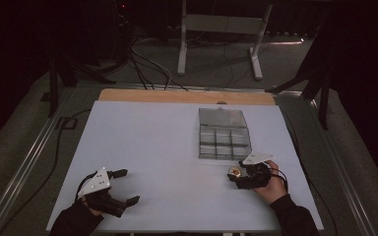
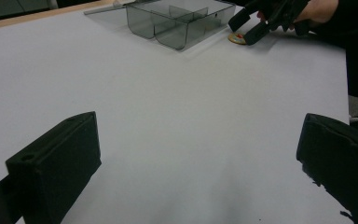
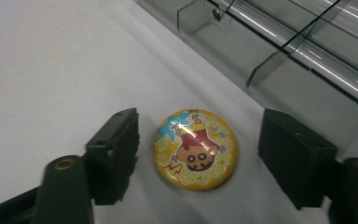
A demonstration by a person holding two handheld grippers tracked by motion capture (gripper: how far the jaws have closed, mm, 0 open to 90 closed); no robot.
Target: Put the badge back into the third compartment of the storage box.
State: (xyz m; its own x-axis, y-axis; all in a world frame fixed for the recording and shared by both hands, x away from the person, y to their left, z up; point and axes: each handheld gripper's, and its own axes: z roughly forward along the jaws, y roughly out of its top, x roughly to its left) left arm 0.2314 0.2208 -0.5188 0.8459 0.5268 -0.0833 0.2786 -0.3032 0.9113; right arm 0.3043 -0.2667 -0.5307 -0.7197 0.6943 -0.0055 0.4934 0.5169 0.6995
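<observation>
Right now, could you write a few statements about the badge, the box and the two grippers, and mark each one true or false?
1. The round badge lies on the table between the right gripper's open jaws. True.
2. The badge sits inside a compartment of the clear box. False: it lies on the table just outside the box.
3. The left gripper is shut on the badge. False: it is open, with nothing between its jaws.
4. The box's lid is open. True.
</observation>
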